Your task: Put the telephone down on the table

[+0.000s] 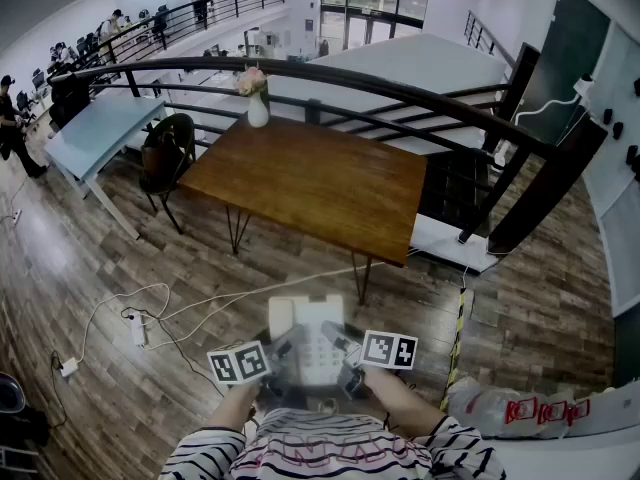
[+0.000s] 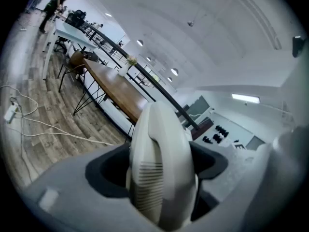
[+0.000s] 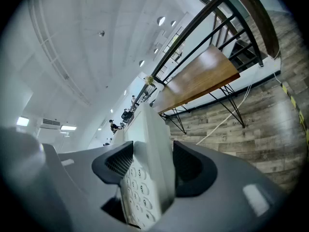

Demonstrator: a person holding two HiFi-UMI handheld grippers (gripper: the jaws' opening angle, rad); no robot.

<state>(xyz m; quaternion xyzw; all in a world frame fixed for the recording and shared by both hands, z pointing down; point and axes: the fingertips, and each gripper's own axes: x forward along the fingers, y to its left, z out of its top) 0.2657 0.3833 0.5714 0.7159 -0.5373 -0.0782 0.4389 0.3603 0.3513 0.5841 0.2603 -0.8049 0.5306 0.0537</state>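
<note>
Off-white telephone; brown table; striped shirt; white vase

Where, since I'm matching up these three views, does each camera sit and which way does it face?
Head view: on the person's head, facing forward and steeply down at the wooden table and floor; striped sleeves, the left gripper and the right gripper show.
Left gripper view: on the left gripper, looking along its jaws, closed on the telephone's handset side.
Right gripper view: on the right gripper, looking along its jaws, closed on the keypad side.
Shared: all three show the telephone and wooden table.
</note>
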